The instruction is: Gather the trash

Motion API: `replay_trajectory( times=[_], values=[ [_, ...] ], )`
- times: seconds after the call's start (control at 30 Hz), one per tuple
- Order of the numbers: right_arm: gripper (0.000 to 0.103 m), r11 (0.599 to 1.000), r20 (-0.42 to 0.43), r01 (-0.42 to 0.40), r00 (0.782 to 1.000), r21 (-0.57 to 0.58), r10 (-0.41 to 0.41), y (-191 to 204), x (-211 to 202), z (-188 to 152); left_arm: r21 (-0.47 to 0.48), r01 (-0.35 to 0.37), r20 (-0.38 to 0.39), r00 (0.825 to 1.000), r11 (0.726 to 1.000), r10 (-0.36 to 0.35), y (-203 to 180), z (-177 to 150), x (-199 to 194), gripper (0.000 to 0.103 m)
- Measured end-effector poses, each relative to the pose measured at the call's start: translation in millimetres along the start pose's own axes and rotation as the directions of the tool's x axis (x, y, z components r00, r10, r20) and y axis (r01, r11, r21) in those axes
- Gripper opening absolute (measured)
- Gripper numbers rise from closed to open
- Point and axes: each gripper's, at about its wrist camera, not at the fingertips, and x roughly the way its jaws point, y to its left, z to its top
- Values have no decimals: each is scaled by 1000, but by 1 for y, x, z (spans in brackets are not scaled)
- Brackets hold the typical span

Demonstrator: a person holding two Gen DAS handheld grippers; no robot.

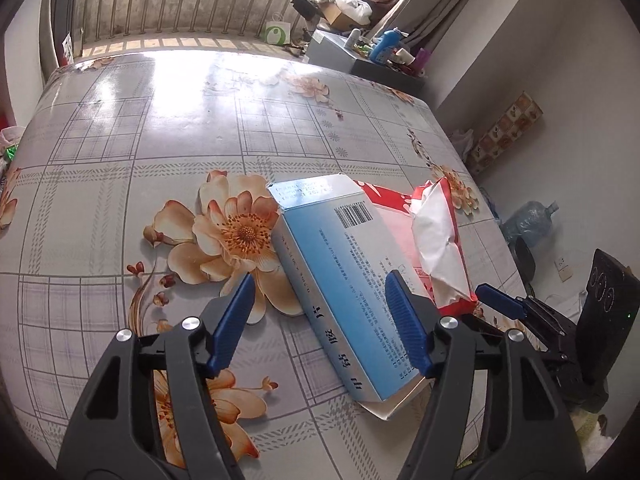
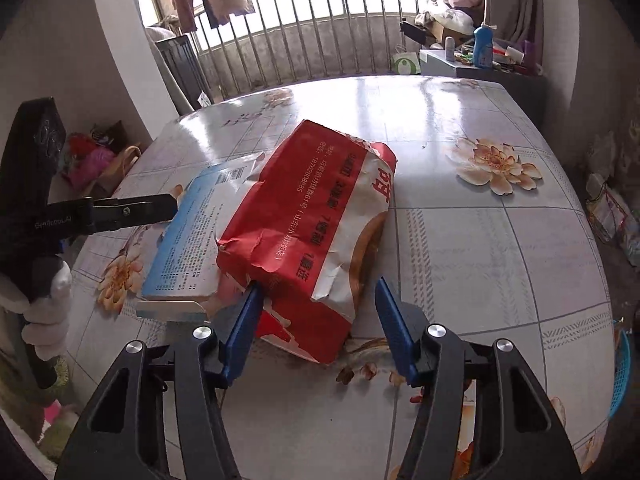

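With both the left tongs (image 1: pixel 320 300) and right tongs (image 2: pixel 316 300) spread, pinching nothing, the red bag (image 2: pixel 316 216) overlapping the blue box (image 1: pixel 340 280) on the counter (image 1: pixel 160 128) could drag it off.

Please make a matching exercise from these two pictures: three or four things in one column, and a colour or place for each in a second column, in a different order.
Things:
1. box
2. paper bag
3. plastic basket
4. small paper bag

Descriptions:
a. white with a green mark, on the floor by the railing
b. red and white, crumpled
c. light blue with a barcode
d. blue, at the right table edge

Pairs: 1-c, 2-b, 3-d, 4-a
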Motion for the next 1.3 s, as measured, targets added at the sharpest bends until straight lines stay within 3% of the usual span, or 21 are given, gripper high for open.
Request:
replay_trajectory(
  times=[0.1, 0.2, 0.27, 0.37, 0.47, 0.5, 0.53, 0.6, 0.7, 0.97, 1.03, 1.13, 1.3],
  values=[
    [33, 999, 24, 7, 1000, 51, -8, -4, -2, -1, -7, 19, -4, 1000, 1000, -19, -1, 0, 5, 60],
    [6, 995, 43, 39, 998, 92, -43, -9, -6, -2, -6, 29, -11, 1000, 1000, -29, -4, 1, 9, 60],
    [6, 990, 44, 75, 996, 121, -81, -17, -9, -4, 1, 32, -16, 999, 999, -32, -7, 1, 12, 60],
    [6, 985, 45, 48, 997, 164, -56, -30, -16, -6, 6, 31, -19, 999, 1000, -31, -10, 2, 15, 60],
    [7, 993, 48, 24, 998, 118, -29, -29, -22, -8, 3, 21, -24, 1000, 1000, -21, -12, 3, 19, 60],
    [12, 995, 45, 11, 999, 96, -15, -26, -22, -8, 1, 16, -28, 999, 1000, -16, -12, 4, 20, 60],
    [28, 997, 35, -4, 999, 75, 2, -22, -20, -8, -1, 11, -33, 999, 1000, -11, -12, 4, 22, 60],
    [44, 999, 5, -16, 1000, 31, 16, -13, -13, -10, -4, -4, -41, 999, 1000, 4, -14, 5, 27, 60],
    [44, 1000, -19, 12, 1000, -11, -13, -3, -3, -11, -16, -4, -48, 999, 1000, 3, -13, 5, 32, 60],
    [44, 999, -29, 38, 999, 24, -37, -4, 17, -5, -16, -7, -53, 999, 1000, 6, -13, 7, 36, 61],
    [33, 997, -20, 33, 999, 75, -32, -10, 17, -2, -15, -10, -51, 999, 1000, 10, -13, 7, 35, 61],
    [30, 990, 3, -3, 1000, 144, 2, -23, 12, -2, -33, -16, -51, 999, 999, 15, -11, 7, 33, 61],
    [29, 992, 10, 0, 1000, 129, -2, -21, 3, -9, -77, 8, -43, 999, 997, -11, -9, 12, 27, 66]
  ],
)
